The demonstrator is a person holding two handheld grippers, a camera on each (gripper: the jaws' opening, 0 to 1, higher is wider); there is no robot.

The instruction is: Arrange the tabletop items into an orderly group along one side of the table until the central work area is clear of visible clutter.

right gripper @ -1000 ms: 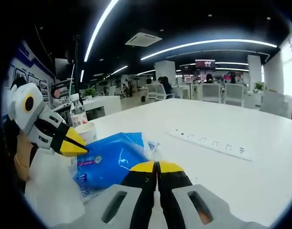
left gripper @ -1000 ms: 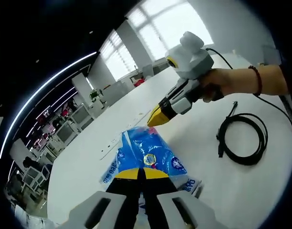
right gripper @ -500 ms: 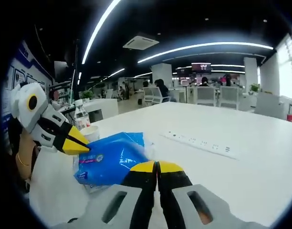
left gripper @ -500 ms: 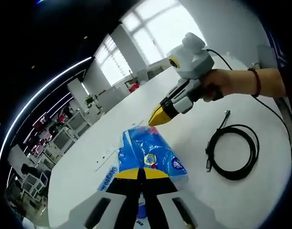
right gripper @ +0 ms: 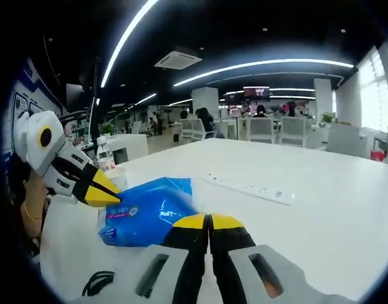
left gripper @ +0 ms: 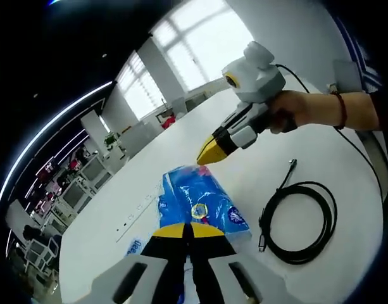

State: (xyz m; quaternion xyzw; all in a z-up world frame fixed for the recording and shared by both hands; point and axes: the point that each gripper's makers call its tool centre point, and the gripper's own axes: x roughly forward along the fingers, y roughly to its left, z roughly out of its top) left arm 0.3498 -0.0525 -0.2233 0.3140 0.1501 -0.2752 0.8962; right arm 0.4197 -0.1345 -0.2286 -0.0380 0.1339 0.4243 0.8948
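Observation:
A blue plastic packet [left gripper: 200,202] lies lengthwise ahead of my left gripper [left gripper: 187,231], whose yellow-tipped jaws are shut on its near edge. My right gripper [left gripper: 209,152], held by a hand, comes in from the upper right with its tips at the packet's far end. In the right gripper view the same blue packet [right gripper: 146,212] stretches from my right gripper [right gripper: 208,220], shut at its right edge, to the left gripper [right gripper: 102,190] at its left corner. The packet seems to hang just above the white table [right gripper: 320,215].
A coiled black cable [left gripper: 301,221] lies right of the packet; the cable [right gripper: 99,282] also lies at the lower left in the right gripper view. A white power strip [right gripper: 247,187] lies across the table. A water bottle [right gripper: 104,155] and a paper cup [right gripper: 118,177] stand behind the packet.
Both grippers and the blue packet have moved together over the table. The cable now lies closer to the packet and has come into the right gripper view. The white packet underneath has dropped from sight.

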